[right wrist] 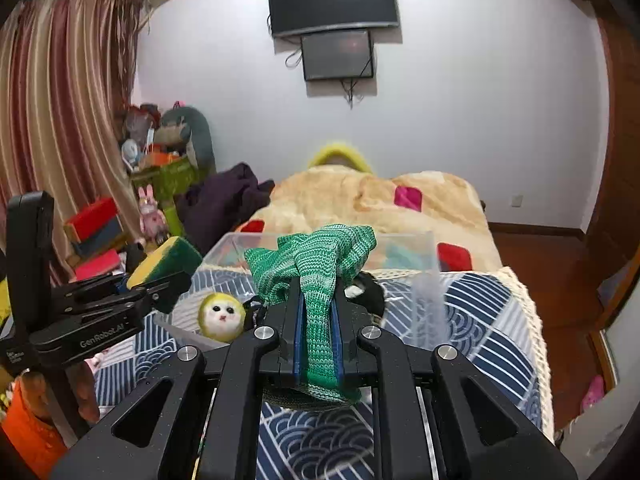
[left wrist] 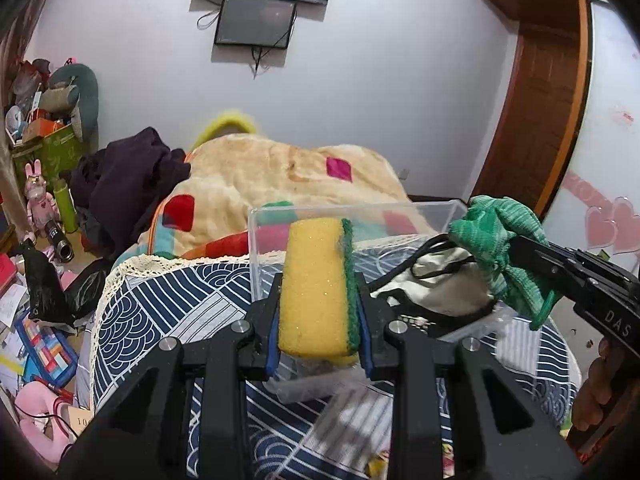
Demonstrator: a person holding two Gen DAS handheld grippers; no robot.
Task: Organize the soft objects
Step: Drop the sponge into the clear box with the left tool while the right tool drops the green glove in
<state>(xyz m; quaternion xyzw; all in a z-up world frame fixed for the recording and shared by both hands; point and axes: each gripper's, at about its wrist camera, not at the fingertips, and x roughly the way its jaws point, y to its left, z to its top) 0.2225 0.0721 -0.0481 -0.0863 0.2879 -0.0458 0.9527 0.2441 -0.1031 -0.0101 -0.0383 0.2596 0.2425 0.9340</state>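
Note:
My left gripper [left wrist: 318, 300] is shut on a yellow sponge with a green scrub side [left wrist: 314, 284], held upright above the bed; it shows at the left of the right wrist view [right wrist: 166, 262]. My right gripper [right wrist: 318, 304] is shut on a green knitted cloth [right wrist: 316, 268], which bunches beyond the fingertips; it shows at the right of the left wrist view [left wrist: 500, 240]. A clear plastic box [left wrist: 360, 216] stands just beyond both grippers. A round yellow plush face [right wrist: 221, 316] lies in a near clear container [right wrist: 176, 332]. A beige and black pouch [left wrist: 440, 280] lies under the cloth.
The bed has a blue and white patterned cover [right wrist: 480, 320] and a beige blanket [right wrist: 360, 196] with a dark garment [right wrist: 224, 200] behind. Cluttered boxes and toys [left wrist: 44, 216] fill the floor on the left. A wooden door [left wrist: 532, 100] is on the right.

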